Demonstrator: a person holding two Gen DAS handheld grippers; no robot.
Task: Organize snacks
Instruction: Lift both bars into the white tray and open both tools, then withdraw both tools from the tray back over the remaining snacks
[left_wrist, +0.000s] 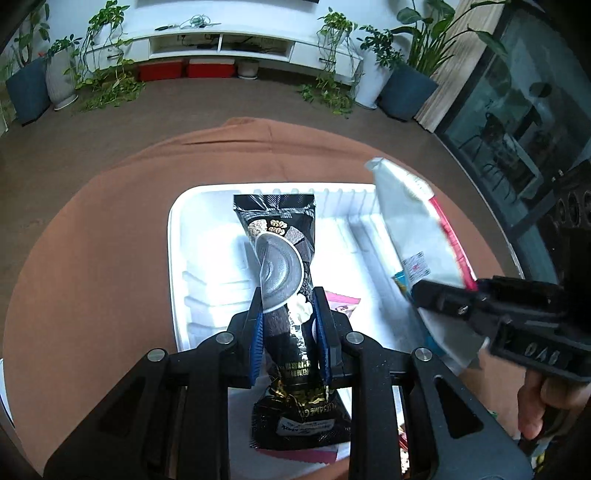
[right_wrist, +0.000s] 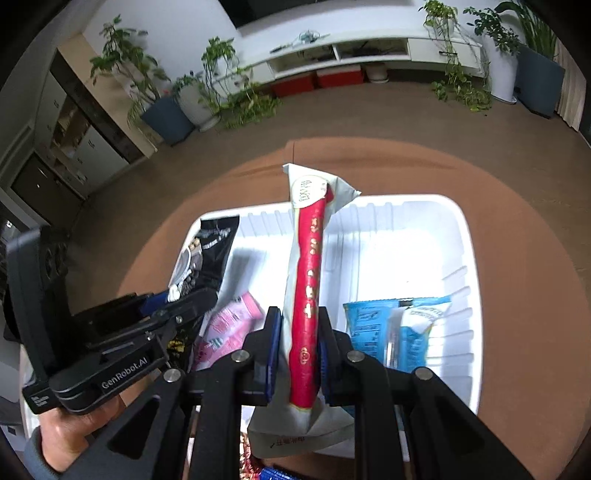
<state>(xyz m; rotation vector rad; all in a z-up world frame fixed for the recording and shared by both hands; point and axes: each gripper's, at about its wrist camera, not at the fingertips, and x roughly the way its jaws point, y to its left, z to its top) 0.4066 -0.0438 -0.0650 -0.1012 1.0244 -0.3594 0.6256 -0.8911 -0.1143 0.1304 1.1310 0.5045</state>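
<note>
a living room with a brown floor, potted green plants (left_wrist: 110, 74) and a long white wall cabinet (left_wrist: 221, 44) is seen behind a round table covered in a brown cloth (left_wrist: 92, 258). a white ribbed plastic tray (left_wrist: 177, 229) is set on that cloth.

in the left wrist view, the left gripper (left_wrist: 290, 332) is closed on a long black snack packet printed with a grey bowl and nuts (left_wrist: 280, 251). the packet is pinched at its lower part between the two blue pads, one pad (left_wrist: 256, 347) on each long edge, and its upper end is held out beyond the fingertips over the left half of the tray. its bottom end hangs back between the black finger arms.

in the right wrist view, the right gripper (right_wrist: 297, 347) is clamped on a long white packet with a red stripe down its front (right_wrist: 308, 266). the grip is taken on the lower third, with the blue pads (right_wrist: 273, 347) pressed against both sides, and the top of the packet is pointed past the far rim of the tray.

a pink snack packet (right_wrist: 229, 328) is lain in the tray near its left side, partly hidden behind the left gripper, and a blue snack packet (right_wrist: 391, 332) is lain in the right part of the tray. a hand (right_wrist: 66, 432) is seen on the left gripper's handle.
</note>
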